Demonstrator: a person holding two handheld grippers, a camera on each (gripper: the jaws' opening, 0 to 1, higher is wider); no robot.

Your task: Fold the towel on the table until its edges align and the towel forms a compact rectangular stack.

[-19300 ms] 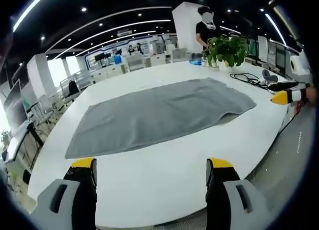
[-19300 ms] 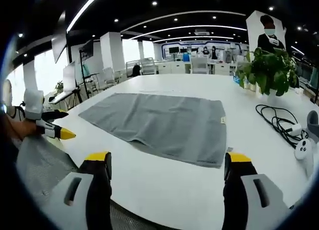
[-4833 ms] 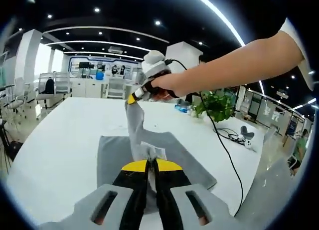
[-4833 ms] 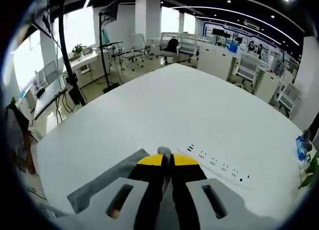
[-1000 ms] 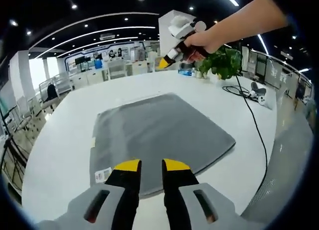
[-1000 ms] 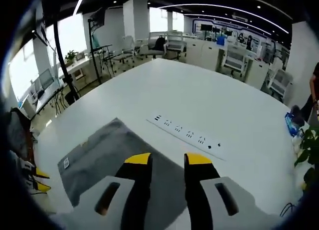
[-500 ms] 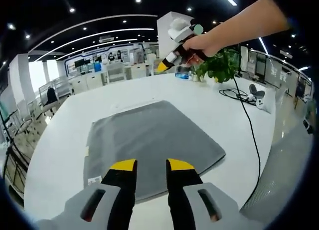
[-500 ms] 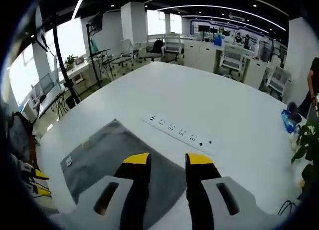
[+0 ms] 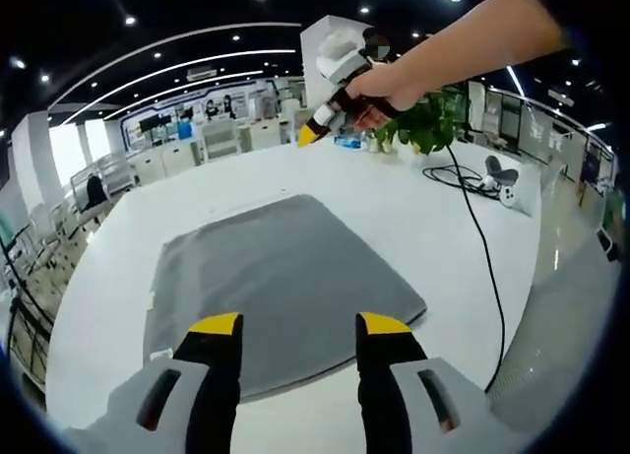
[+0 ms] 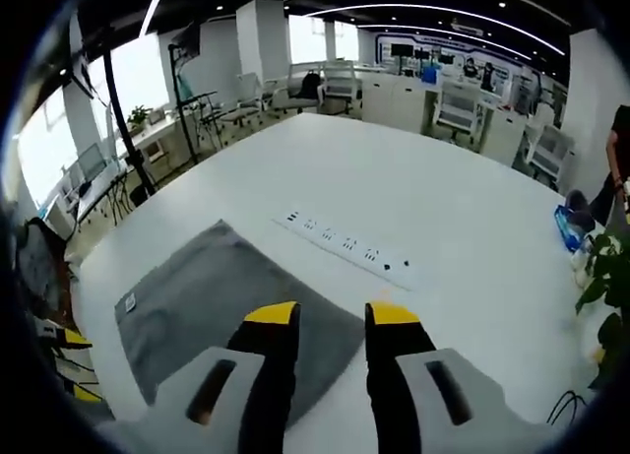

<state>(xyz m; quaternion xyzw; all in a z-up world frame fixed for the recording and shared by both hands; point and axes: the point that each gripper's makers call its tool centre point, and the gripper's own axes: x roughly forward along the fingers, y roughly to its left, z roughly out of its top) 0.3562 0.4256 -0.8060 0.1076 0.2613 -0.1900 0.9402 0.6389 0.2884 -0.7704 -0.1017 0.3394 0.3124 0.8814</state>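
Both views are bright and evenly lit from above. Long curved ceiling light strips (image 9: 177,50) and small round spotlights shine against a dark ceiling, and in the right gripper view tall windows (image 10: 44,129) at the left add strong daylight that washes out to white. The white desk (image 9: 463,237) reflects the light broadly, close to glare, so shadows are faint; a thin soft one lines the near edge of the grey towel (image 9: 276,277). Fisheye distortion bends straight lines, most strongly toward the edges, where detail softens. The far office background is hazy, while the middle of each view is fairly sharp, without obvious motion blur.
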